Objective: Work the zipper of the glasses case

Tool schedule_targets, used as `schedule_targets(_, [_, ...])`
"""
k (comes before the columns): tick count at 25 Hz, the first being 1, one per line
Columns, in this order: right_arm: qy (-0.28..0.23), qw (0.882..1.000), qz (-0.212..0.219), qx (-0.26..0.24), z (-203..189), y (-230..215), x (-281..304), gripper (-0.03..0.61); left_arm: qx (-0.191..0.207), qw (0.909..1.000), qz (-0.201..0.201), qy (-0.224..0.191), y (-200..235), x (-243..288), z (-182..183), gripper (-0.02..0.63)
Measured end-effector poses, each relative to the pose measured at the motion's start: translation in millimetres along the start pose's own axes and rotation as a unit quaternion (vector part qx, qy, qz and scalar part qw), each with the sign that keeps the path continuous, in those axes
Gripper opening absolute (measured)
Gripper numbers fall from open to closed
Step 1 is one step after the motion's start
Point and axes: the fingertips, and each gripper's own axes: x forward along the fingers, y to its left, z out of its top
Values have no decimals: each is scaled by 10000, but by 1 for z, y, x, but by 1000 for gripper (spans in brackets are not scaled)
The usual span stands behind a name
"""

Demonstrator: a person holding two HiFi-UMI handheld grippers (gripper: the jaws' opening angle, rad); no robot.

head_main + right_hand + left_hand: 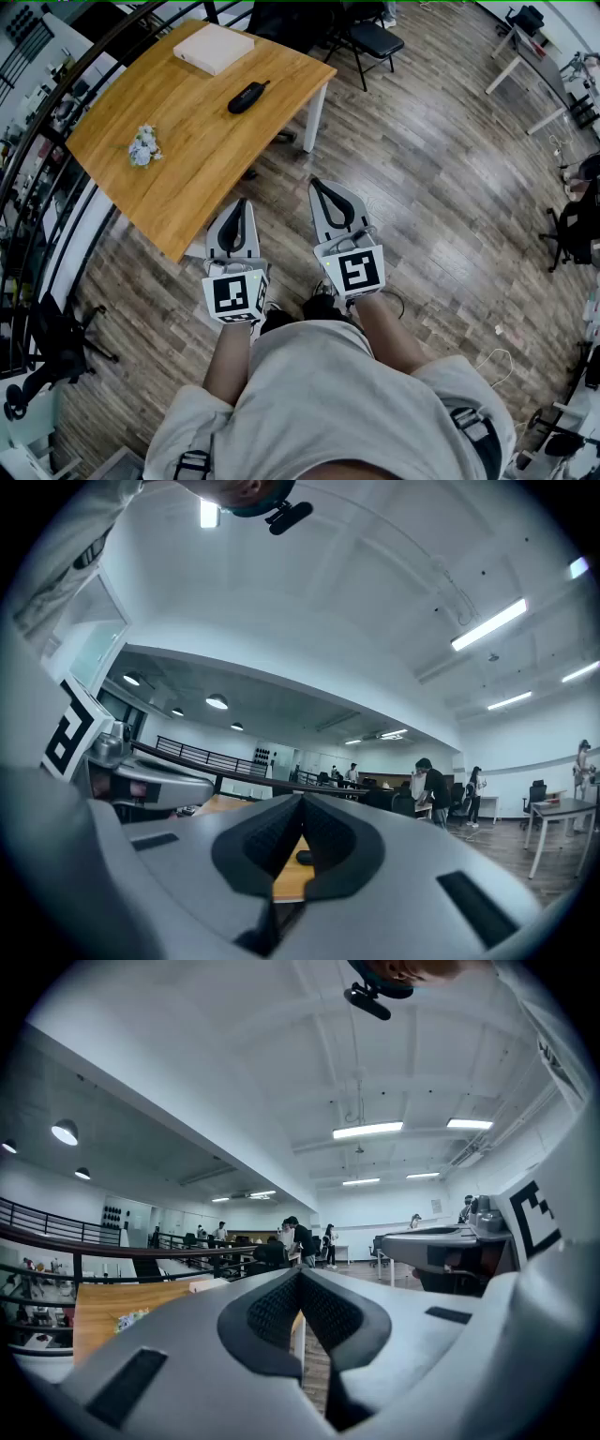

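Observation:
The black glasses case (248, 97) lies on the wooden table (187, 150), far from both grippers. My left gripper (240, 202) hovers just off the table's near corner, shut with nothing in it. My right gripper (317, 184) is beside it over the wood floor, also shut and empty. Both point toward the table. In the right gripper view the shut jaws meet at my right gripper (302, 801), and the glasses case (304, 857) shows as a small dark shape on the table (286, 878) below them. In the left gripper view my left gripper (300, 1275) is shut, with the table (98, 1312) at the left.
A flat white box (214, 47) sits at the table's far end, and a small pale bundle (144, 146) near its left edge. A black chair (372, 39) stands beyond the table. A dark railing (37, 122) runs along the left. Office chairs (574, 234) and desks are at the right.

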Motion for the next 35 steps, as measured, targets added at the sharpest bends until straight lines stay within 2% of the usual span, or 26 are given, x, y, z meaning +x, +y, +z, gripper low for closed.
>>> schedule_targets(4, [-391,9985,251,-276,2,-18,-1,26,8,9999,8,102,-15,18,-7,23])
schedule_targets(6, [-339,9981,372,-359,-6,-27,-1,26,12,9999,15,171,-23,29,-12,23])
schedule_targets(12, [-117,9981,583,-169,-39,-61,-1,27,42,9996,139,261,-45,54,-25,23])
schedule_targets(18, [-18,9967,799,-127,-59,-71,22,26,52,9987,190,473,-41,80,-41,23])
schedule_targets(24, [120,9956,898,-224,-75,-89,70,27,-68,9982,290,525,-13,131,-53,23])
schedule_targets(35, [479,9908,1098,-631,-91,-116,216,28,-241,9955,3,911,76,260,-79,23])
